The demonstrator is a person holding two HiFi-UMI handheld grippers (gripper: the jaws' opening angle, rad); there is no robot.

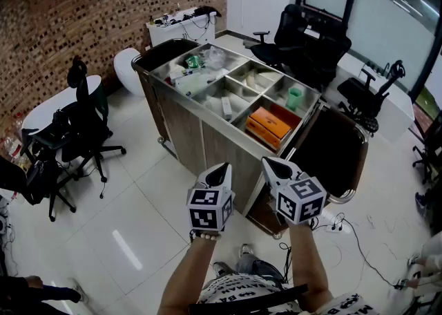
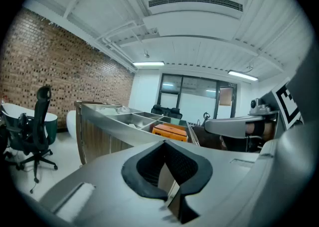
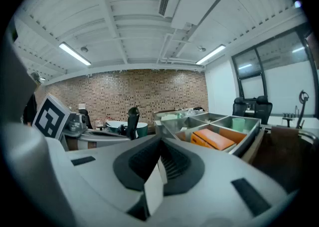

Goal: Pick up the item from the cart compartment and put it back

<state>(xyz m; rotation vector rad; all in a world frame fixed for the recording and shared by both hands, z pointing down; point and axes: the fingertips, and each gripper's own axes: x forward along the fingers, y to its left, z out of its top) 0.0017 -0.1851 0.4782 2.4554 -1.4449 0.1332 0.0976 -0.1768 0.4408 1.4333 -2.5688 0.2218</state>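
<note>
A steel cart (image 1: 207, 121) with several open compartments stands in front of me. An orange box (image 1: 268, 126) lies in the near right compartment, and a green cup (image 1: 295, 97) stands in the one behind it. Other compartments hold white items and clutter. My left gripper (image 1: 222, 167) and right gripper (image 1: 271, 164) hover side by side over the floor, short of the cart's near edge, both shut with nothing between the jaws. The orange box (image 2: 170, 131) shows ahead in the left gripper view, and the box (image 3: 214, 139) and cup (image 3: 239, 123) in the right gripper view.
A black office chair (image 1: 83, 123) and a white round table (image 1: 59, 103) stand at the left. A dark tray-like cart (image 1: 330, 151) adjoins the steel cart on the right. More black chairs (image 1: 297, 37) sit behind. A power strip and cables (image 1: 331, 222) lie on the floor.
</note>
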